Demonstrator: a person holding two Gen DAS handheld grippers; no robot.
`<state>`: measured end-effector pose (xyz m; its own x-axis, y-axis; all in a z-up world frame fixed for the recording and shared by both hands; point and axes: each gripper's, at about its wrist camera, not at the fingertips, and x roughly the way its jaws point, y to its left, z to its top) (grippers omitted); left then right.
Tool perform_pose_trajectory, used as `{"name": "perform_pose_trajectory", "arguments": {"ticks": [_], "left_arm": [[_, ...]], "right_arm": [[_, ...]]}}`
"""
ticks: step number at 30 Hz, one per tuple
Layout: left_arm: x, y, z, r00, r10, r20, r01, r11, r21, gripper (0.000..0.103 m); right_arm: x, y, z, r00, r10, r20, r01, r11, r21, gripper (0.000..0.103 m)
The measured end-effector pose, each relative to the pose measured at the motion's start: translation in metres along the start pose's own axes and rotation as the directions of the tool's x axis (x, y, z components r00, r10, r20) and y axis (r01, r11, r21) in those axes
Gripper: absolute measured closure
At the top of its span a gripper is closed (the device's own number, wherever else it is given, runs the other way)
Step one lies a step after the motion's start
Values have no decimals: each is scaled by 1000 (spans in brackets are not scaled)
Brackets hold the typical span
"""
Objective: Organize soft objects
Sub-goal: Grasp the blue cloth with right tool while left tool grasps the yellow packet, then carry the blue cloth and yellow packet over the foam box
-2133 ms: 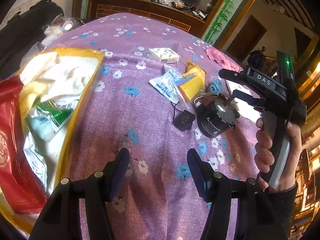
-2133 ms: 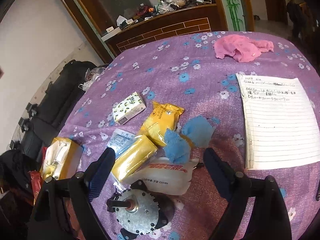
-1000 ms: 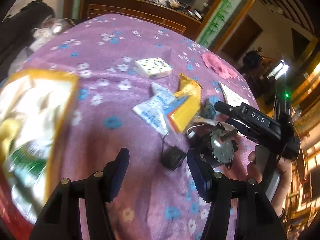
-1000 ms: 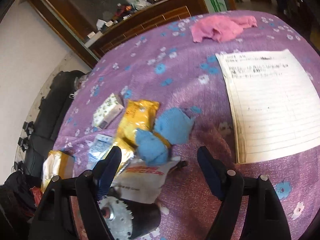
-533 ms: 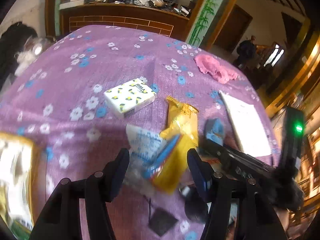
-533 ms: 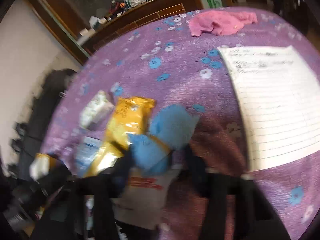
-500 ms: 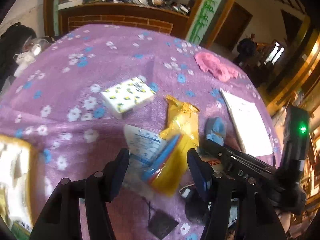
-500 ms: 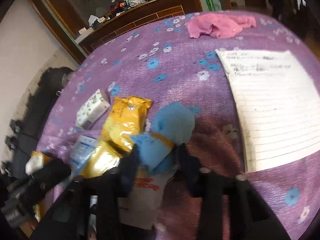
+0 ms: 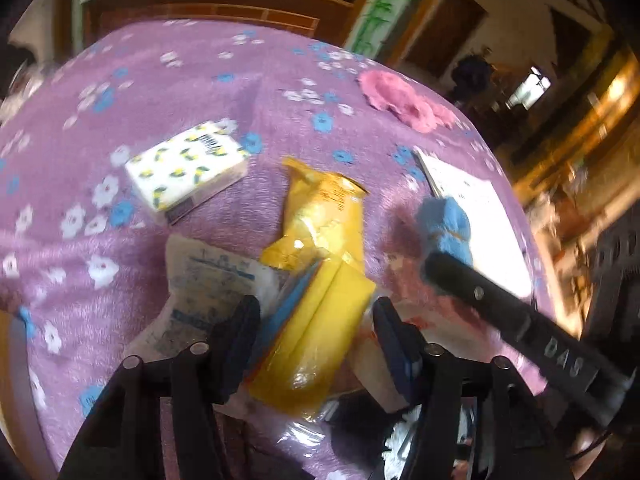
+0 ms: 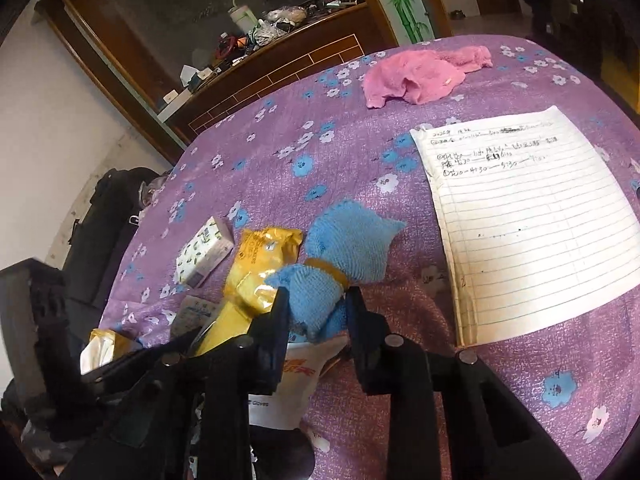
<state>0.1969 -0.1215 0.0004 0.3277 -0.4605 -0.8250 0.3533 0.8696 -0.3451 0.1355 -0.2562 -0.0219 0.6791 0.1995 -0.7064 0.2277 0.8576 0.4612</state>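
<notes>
Your right gripper [image 10: 314, 312] pointed steeply down at the counter [image 10: 360, 168], and its jaws had just been closing: the pads pressed on the near lobe of the blue cloth bundle [image 10: 340, 256], which was tied at its waist with a yellow band. The bundle's far lobe lay on the purple flowered cover beside the yellow snack packet [image 10: 256, 264].

Your left gripper [image 9: 316, 340] also tilted down, jaws standing well apart and just closing a little. The yellow plastic pack [image 9: 316, 340] lay between the pads, but they were not pressing on it. A white and blue printed packet [image 9: 208, 280] lay just beside its left finger.

The counter was covered in purple cloth with blue and white flowers. On it sat a white tissue pack with a lemon print [image 9: 186, 168], a crumpled pink cloth [image 10: 420, 74] at the far side, and a lined sheet of paper with handwriting [image 10: 532, 232] just right of the blue bundle. Behind stood a dark wooden cabinet ledge [image 10: 280, 60] crowded with odds and ends, and a panel painted with green bamboo [image 10: 404, 4].

Only the right wrist view showed the pads on the bundle and a white glove packet with red lettering [image 10: 296, 376] under that gripper. The left wrist view was blurred, yet it showed the right gripper's black finger from the side, against the blue bundle.
</notes>
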Motion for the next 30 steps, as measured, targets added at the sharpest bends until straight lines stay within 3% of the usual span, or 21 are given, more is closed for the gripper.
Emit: {"name": "perform_pose_trajectory", "arguments": {"ticks": [4,6,10,13,17,23,25,28,30], "left_arm": [[2,-14,-5,997,78,15,-80,991,111,53],[0,-13,-6,997,73,28,-76,992,97,62],[-8,-14,-8,994,90,69,-97,989,112,68],[-29,-1,-8,994,46,100,-52,997,62,69],[-72,32,-15,982,5,186,13,996,-94,69],[-154,67,-87,965,67,254,-19,982,-187,69],[-193,86,-120,950,94,296,-26,974,-226,69],[-223,113,-159,932,163,324,-68,956,-285,69],[-228,131,-174,932,195,306,-90,942,-323,69]], "right_arm": [[-1,3,-3,1000,10,-10,-10,1000,-8,77],[-2,5,-4,1000,0,-8,0,1000,-20,77],[1,5,-6,1000,-4,-22,4,1000,-12,77],[-2,9,-6,1000,18,-25,-18,1000,-10,77],[-9,19,-7,999,33,-7,-34,999,-40,77],[-25,39,-14,993,112,33,-109,990,-88,77],[-33,54,-20,989,145,37,-139,982,-129,76],[-39,84,-34,971,239,-9,-236,953,-191,76],[-44,109,-49,959,281,-34,-280,925,-257,76]]}}
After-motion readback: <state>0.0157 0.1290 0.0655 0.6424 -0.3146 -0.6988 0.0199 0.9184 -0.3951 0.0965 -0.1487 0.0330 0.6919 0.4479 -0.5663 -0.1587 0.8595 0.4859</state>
